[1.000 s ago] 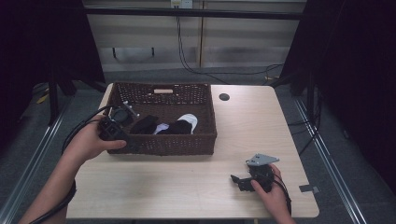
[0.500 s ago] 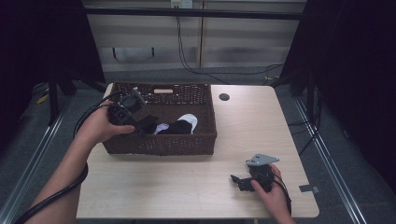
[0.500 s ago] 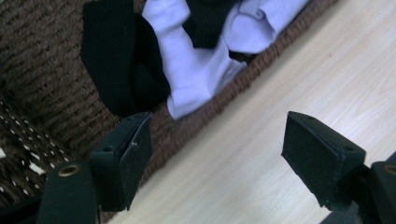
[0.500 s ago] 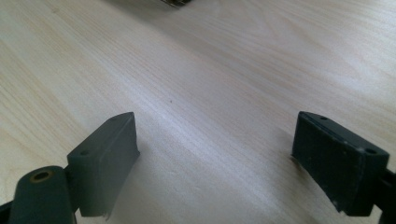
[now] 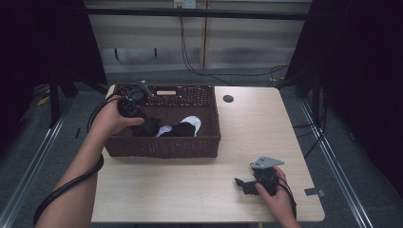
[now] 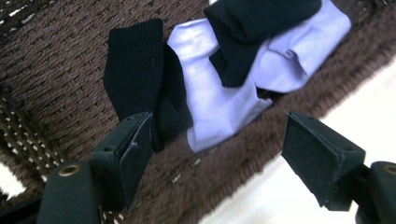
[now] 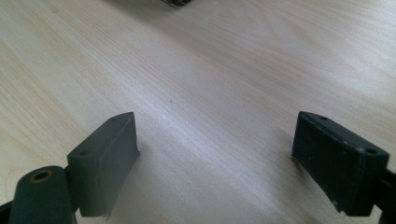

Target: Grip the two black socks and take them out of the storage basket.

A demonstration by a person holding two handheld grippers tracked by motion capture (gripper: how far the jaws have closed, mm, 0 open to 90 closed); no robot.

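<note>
A brown wicker basket (image 5: 161,148) stands on the left half of the table. Inside lie a black sock (image 6: 133,79), a pale lavender-white sock (image 6: 219,98) and a second black sock (image 6: 247,32) draped over it. My left gripper (image 5: 148,124) reaches into the basket from its left side. In the left gripper view its jaws (image 6: 224,149) stand open just above the socks, with nothing between them. My right gripper (image 5: 243,183) rests low over the table near the front right, open and empty, as the right gripper view (image 7: 215,158) shows.
The light wooden table (image 5: 247,137) has a round cable hole (image 5: 228,99) behind the basket's right side. A small tan tag (image 5: 166,92) sits on the basket's far wall. Cables hang behind the table, and dark floor surrounds it.
My left gripper has moved from the basket's front left corner up over the rim and into the basket, above the socks. The right gripper has stayed put.
</note>
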